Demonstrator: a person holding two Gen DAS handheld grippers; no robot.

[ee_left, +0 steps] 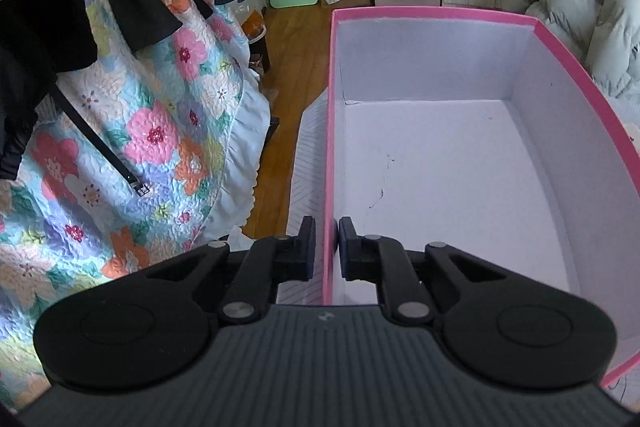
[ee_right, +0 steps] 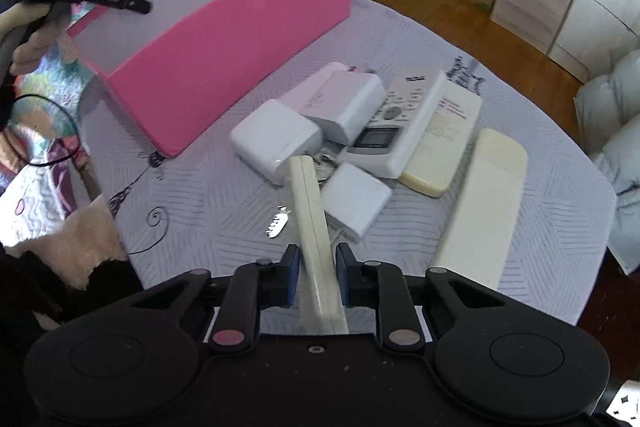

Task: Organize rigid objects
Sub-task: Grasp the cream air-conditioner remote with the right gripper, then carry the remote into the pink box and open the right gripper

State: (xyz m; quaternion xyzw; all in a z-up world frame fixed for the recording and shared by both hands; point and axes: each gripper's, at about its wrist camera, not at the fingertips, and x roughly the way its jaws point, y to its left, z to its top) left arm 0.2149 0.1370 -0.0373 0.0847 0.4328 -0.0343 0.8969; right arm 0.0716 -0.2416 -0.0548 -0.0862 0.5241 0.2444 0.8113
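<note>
right gripper point(ee_right: 317, 277) is clamped on a cream remote point(ee_right: 316, 227), not yet lifted off the table point(ee_right: 520, 307). beyond it, chargers point(ee_right: 276, 139) and other remotes point(ee_right: 400, 123) lie beside the pink box point(ee_right: 240, 27). left gripper point(ee_left: 327, 247) pinches the box's near wall. box empty; everything remains to be stowed.

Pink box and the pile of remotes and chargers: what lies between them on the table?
Nothing: in the right wrist view only bare grey patterned tablecloth separates the pink box from the nearest white charger.
</note>
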